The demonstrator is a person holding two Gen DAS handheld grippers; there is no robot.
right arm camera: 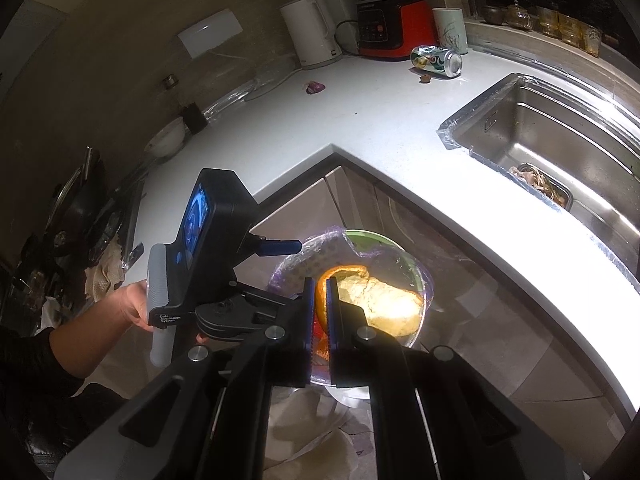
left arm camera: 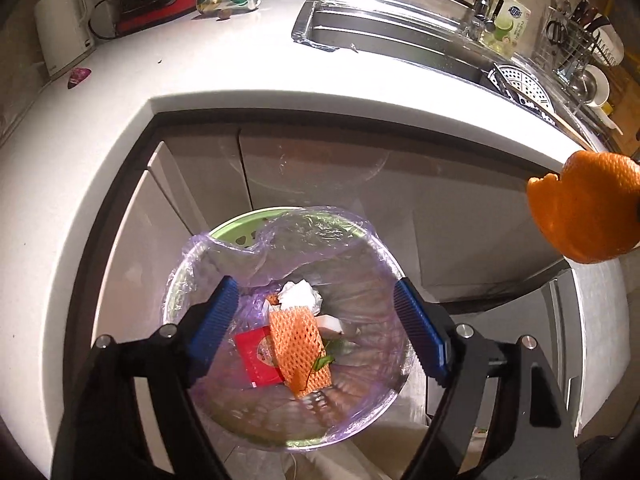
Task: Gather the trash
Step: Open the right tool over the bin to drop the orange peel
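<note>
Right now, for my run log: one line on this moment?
left gripper: open over bin | right gripper: shut on orange peel | can: on counter

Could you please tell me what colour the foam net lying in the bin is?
Orange, with a mesh pattern; the foam net shows best in the left wrist view.

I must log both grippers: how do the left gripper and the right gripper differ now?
The left gripper is open and empty above the trash bin; the right gripper is shut on the orange peel. Both have blue pads and point down toward the bin.
</note>
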